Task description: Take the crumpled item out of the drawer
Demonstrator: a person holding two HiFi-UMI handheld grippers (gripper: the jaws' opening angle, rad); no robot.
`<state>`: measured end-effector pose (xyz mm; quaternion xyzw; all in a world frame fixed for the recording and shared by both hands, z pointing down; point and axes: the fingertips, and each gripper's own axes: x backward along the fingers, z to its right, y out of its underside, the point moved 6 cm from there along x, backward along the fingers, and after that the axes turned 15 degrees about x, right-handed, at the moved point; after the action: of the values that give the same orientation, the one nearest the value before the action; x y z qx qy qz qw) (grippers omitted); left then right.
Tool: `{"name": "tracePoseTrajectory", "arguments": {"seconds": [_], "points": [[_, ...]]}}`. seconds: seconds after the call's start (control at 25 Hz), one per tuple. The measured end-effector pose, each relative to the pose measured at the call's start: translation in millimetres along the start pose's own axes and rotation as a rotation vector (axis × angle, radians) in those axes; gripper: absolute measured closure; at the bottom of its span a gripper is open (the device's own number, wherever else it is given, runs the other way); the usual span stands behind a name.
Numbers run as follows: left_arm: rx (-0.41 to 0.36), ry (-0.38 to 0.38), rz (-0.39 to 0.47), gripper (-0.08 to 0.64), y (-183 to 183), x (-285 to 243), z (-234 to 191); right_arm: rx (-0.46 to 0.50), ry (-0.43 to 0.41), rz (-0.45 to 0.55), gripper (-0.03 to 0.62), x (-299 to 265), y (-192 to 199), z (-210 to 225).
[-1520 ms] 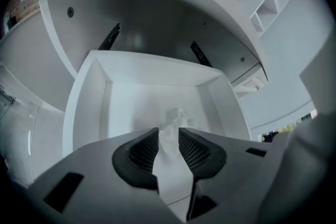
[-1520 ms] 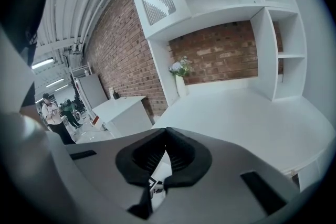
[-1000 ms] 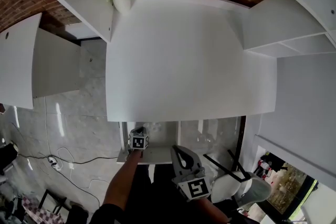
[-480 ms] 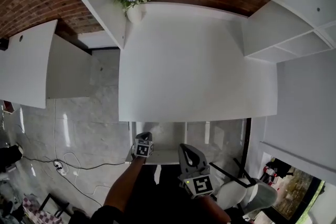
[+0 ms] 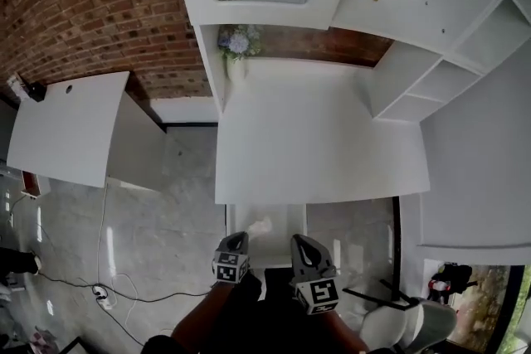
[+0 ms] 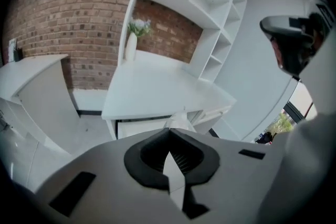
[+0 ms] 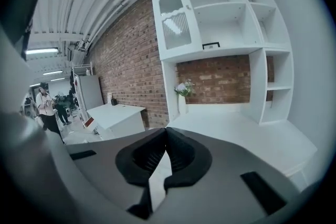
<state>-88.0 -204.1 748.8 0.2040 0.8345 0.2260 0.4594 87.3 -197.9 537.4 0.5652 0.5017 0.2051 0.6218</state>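
Though already facing an open drawer (image 5: 286, 220) under the surface (image 5: 323, 145), yet to grip item (image 5: 260, 225), lying loose inside. Holding left tool (image 5: 235, 237) and right tool (image 5: 300, 240) fully closed, empty, near drawer front. Remaining: open 1 tool, grasp, lift out.

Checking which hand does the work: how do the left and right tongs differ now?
The left tongs pinch a white crumpled item at their tips; the right tongs hold nothing. The left tongs point toward the open drawer; the right tongs face the shelves above the desk. Both are closed.
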Motion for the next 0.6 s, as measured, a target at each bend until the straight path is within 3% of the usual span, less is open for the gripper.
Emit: {"name": "tracePoseTrajectory", "arguments": {"seconds": [0.24,0.6], "points": [[-0.047,0.083,0.208,0.537,-33.6,117.6,29.2,0.025,0.080,0.067,0.580,47.2,-27.0,-41.1],[-0.064,0.167,0.386,0.537,-43.0,222.2,61.3,0.043,0.107,0.144,0.580,93.3,-50.6,-72.2]]}}
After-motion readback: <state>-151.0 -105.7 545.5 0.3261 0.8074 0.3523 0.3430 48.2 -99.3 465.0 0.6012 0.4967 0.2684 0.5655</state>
